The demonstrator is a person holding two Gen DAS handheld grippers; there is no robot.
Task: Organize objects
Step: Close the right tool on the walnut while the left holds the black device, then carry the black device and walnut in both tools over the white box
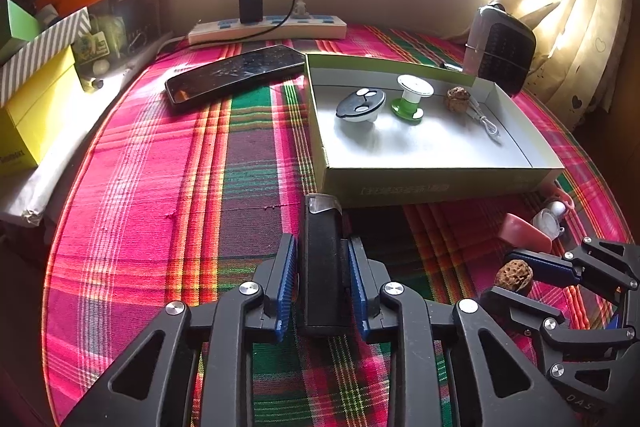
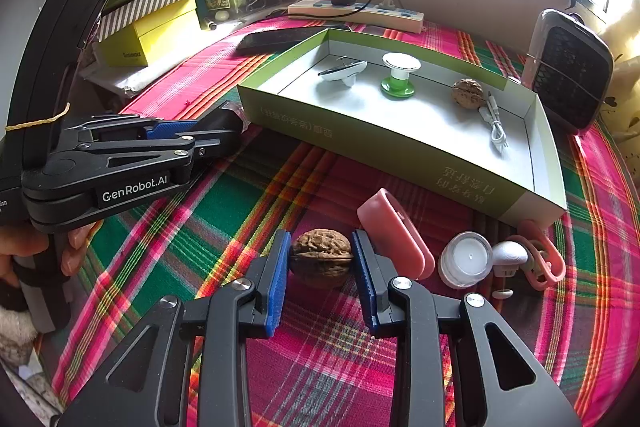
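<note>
In the left wrist view my left gripper (image 1: 322, 241) is shut on a black oblong gadget (image 1: 322, 275) with a clear cap, its blue pads pressing both long sides. It stands on the plaid cloth just in front of the shallow green box (image 1: 440, 183). In the right wrist view my right gripper (image 2: 321, 235) is shut on a brown walnut (image 2: 321, 259) that rests on the cloth, a pad against each side. The box (image 2: 360, 151) holds a black and white device (image 2: 344, 71), a green and white spool (image 2: 398, 77), a second walnut (image 2: 467, 93) and a white cable (image 2: 496, 131).
Right of the held walnut lie a pink case (image 2: 394, 239), a small white pot (image 2: 466, 261), a white plug (image 2: 510, 255) and a pink clip (image 2: 540, 259). A phone (image 1: 236, 75), a power strip (image 1: 268, 27), a black heater (image 1: 500, 47) and stacked boxes (image 1: 36, 107) ring the table.
</note>
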